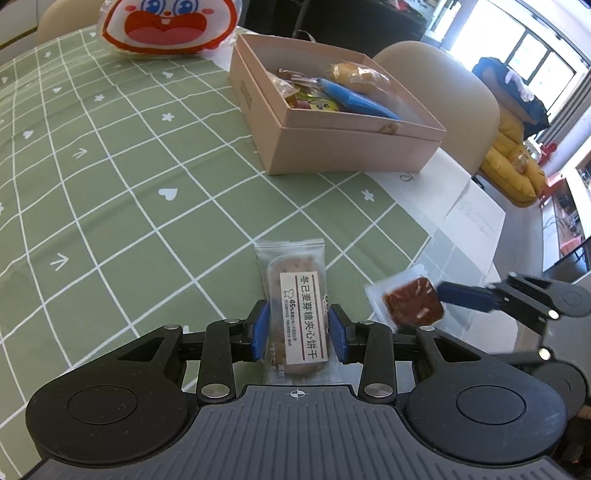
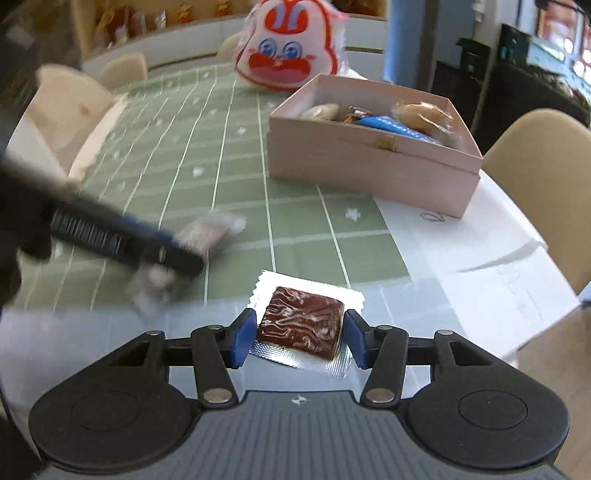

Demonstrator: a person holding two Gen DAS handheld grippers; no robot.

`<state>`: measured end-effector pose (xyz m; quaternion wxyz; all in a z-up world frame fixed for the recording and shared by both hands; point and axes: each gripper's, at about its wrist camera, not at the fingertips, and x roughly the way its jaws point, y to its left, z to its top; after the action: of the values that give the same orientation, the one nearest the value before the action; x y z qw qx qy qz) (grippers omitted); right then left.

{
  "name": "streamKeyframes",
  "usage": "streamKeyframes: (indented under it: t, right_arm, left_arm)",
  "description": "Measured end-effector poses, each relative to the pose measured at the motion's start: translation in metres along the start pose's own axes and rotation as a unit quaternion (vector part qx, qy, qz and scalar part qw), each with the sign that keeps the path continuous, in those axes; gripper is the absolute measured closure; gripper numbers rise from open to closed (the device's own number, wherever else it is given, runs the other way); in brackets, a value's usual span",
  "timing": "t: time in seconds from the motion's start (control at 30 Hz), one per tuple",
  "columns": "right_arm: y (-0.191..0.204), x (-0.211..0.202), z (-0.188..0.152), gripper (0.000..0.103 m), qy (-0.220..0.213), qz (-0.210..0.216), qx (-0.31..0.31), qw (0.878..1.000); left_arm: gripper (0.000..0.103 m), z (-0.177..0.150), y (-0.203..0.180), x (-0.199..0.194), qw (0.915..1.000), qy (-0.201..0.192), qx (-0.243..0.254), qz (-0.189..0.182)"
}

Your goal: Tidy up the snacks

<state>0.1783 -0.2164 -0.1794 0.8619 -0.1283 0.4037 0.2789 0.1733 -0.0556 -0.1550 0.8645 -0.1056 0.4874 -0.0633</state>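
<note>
My left gripper (image 1: 297,328) clamps a clear-wrapped biscuit packet (image 1: 295,306) lying lengthwise between its pads; my right gripper (image 2: 299,338) pinches a brown square snack (image 2: 301,326) (silver foil backing) above the table edge.

Both pictures are bright with daylight. In the left wrist view the light comes from the windows (image 1: 543,62) at the upper right, which are washed out to white, and the cardboard box (image 1: 332,144) is sharp. The edges bend strongly: the grid lines of the green tablecloth (image 1: 110,166) curve outward. The right wrist view is softer. The left gripper (image 2: 122,240) there is smeared by motion blur, and the far shelf (image 2: 147,14) is out of focus. The silver wrapper (image 2: 295,354) shows glare. Shadows on the bench are faint.
</note>
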Motion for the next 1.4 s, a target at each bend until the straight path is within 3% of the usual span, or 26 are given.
streamKeyframes:
  t: [0.1,0.33,0.47,0.63,0.73,0.87,1.2,1.4]
  right_arm:
    - [-0.006,-0.009,-0.009,0.041,0.007,-0.024,-0.004,1.0]
    - [-0.032,-0.027,-0.024,0.04,0.01,-0.12,0.013,0.993]
    - [-0.044,-0.035,-0.018,0.04,-0.002,-0.088,0.091,0.992]
    - [-0.05,-0.015,-0.004,0.043,0.014,-0.054,0.184,0.981]
    - [-0.037,-0.004,0.003,0.052,0.011,-0.065,0.156,0.986]
    - [-0.015,-0.002,0.006,0.059,0.007,-0.033,0.098,0.995]
    - [-0.01,-0.019,-0.009,0.058,0.014,-0.045,0.029,0.998]
    - [-0.02,-0.027,-0.01,0.057,-0.001,-0.046,0.05,0.998]
  left_arm:
    - [0.063,0.0,0.0,0.0,1.0,0.0,0.003,0.0]
    - [0.063,-0.002,-0.005,0.0,0.9998,-0.004,0.015,0.008]
    - [0.063,-0.004,-0.009,0.001,0.9994,-0.009,0.03,0.018]
    - [0.063,-0.005,-0.009,0.001,0.9992,-0.011,0.035,0.02]
    - [0.063,-0.005,-0.007,0.0,0.9994,-0.01,0.03,0.015]
    - [0.063,-0.005,-0.008,0.0,0.9994,-0.01,0.031,0.015]
    - [0.063,-0.006,-0.007,-0.001,0.9992,-0.014,0.034,0.015]
    - [0.062,-0.007,-0.009,-0.001,0.9988,-0.016,0.042,0.02]
